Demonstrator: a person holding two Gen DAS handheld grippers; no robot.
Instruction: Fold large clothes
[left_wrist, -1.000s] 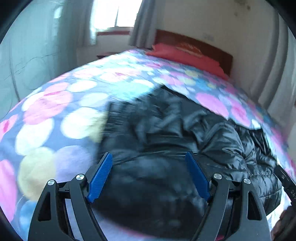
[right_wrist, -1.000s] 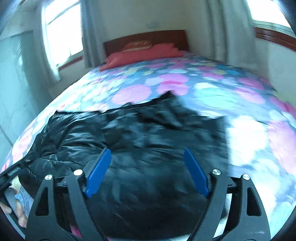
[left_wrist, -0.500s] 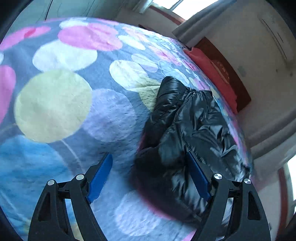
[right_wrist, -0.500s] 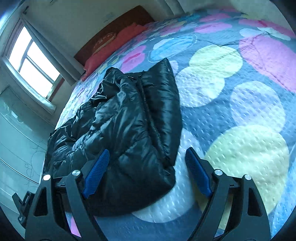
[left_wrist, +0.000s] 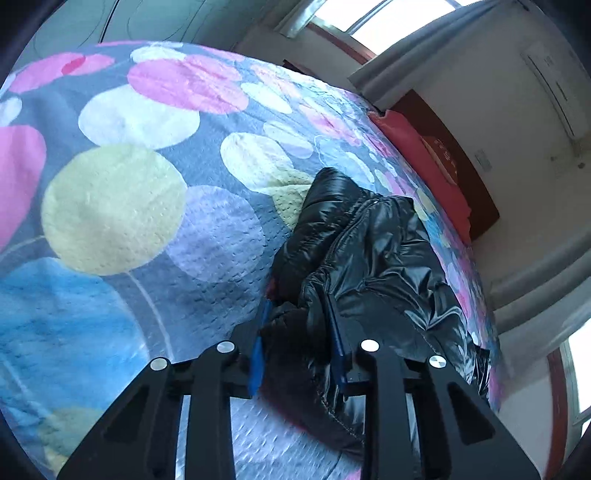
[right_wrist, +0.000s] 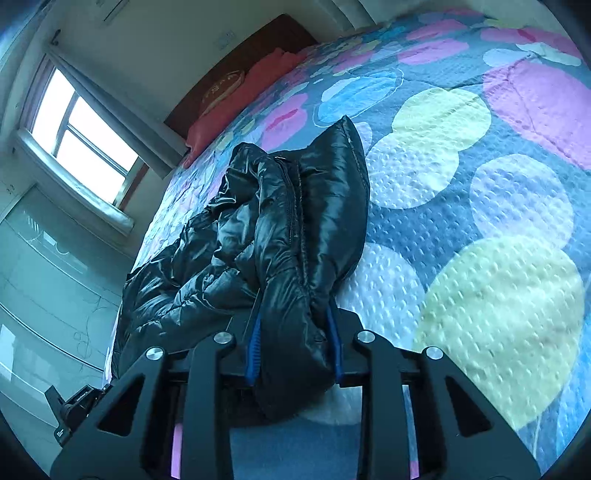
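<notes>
A shiny black puffer jacket (left_wrist: 380, 258) lies crumpled on a bed with a spotted quilt (left_wrist: 118, 206). In the left wrist view my left gripper (left_wrist: 299, 332) has its jaws closing on a bunched near edge of the jacket, and the blue pads (left_wrist: 338, 339) press the fabric from both sides. In the right wrist view the same black puffer jacket (right_wrist: 295, 221) stretches away from me, and my right gripper (right_wrist: 293, 332) is closing on its near corner, the padded cloth squeezed between the blue pads (right_wrist: 255, 343).
Red pillows (left_wrist: 417, 155) and a dark wooden headboard (right_wrist: 236, 70) stand at the far end of the bed. Windows with grey curtains (right_wrist: 81, 125) flank the bed. The other gripper's black body (right_wrist: 74, 406) shows at the lower left of the right wrist view.
Both grippers came down to the jacket's near edge and rolled, tilting the views. Their jaws went from wide open to closed on bunched fabric.
</notes>
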